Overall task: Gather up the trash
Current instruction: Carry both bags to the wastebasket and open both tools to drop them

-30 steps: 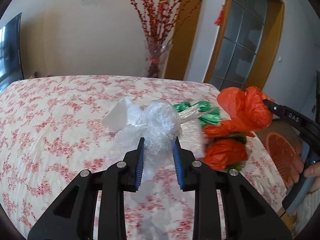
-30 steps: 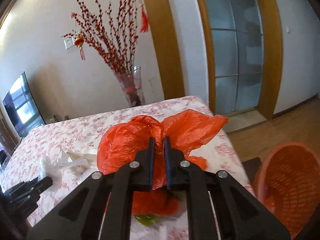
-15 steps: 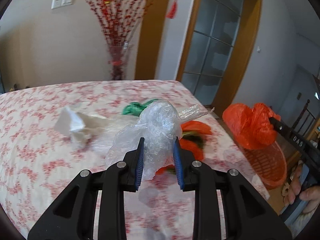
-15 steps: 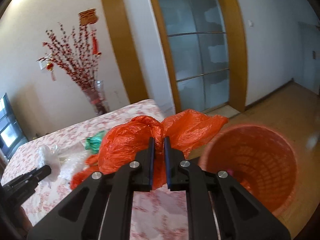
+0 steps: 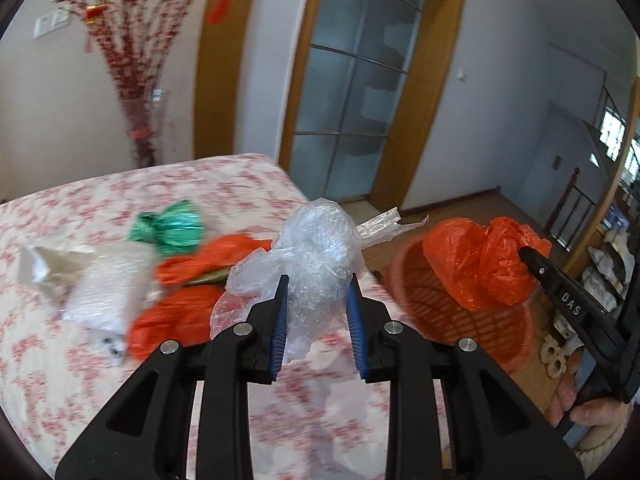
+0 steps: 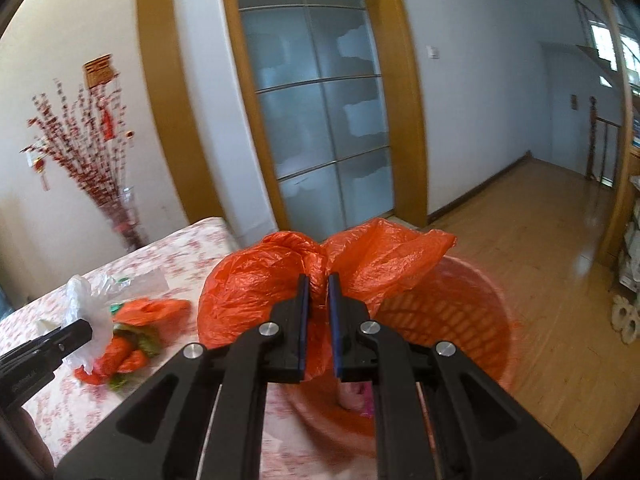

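The left hand-held gripper is clamped on a crinkled clear plastic bag above the floral-clothed counter's right edge. The right hand-held gripper pinches a crumpled orange bag over the round orange lattice basket on open wooden floor. More bags lie mid-counter.

You see both views in bright, even daylight. Glare sits on the wooden floor at the right of the right wrist view, and a small window blows out white. Fisheye distortion bows the door frame, and the corners go black. Motion blur smears the tablecloth and the orange basket, while the gripper bodies stay sharp.
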The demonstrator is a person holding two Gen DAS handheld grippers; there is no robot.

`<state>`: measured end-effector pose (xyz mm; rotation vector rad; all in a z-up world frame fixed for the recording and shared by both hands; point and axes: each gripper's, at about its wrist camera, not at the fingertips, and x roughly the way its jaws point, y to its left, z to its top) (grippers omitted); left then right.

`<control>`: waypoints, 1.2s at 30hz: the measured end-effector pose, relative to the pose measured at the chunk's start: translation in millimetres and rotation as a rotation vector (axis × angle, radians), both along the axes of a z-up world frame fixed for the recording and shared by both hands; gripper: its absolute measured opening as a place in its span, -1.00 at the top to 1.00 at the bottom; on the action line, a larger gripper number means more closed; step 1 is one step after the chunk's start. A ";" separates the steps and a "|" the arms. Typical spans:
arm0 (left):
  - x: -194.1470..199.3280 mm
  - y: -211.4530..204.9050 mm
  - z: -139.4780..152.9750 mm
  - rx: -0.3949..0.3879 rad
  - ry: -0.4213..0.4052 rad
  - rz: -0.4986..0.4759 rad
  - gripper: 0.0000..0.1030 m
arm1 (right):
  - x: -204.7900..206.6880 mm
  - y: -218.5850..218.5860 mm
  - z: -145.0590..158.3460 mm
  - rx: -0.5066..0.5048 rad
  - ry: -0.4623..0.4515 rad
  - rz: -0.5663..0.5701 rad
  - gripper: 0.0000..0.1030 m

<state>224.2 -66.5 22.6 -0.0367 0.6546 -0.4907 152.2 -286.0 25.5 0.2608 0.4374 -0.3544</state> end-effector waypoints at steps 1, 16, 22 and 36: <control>-0.6 -4.7 -0.9 0.000 0.001 -0.010 0.48 | -1.4 -4.1 -0.8 0.001 0.000 -0.011 0.79; 9.4 -105.1 -18.5 0.004 0.049 -0.179 0.48 | -8.7 -73.7 -26.1 0.017 0.027 -0.179 0.79; 11.6 -134.3 -25.4 -0.001 0.077 -0.225 0.48 | -5.0 -88.2 -35.4 0.033 0.040 -0.199 0.79; 20.5 -162.8 -42.1 0.025 0.119 -0.258 0.02 | -8.7 -105.0 -50.8 0.083 0.062 -0.174 0.31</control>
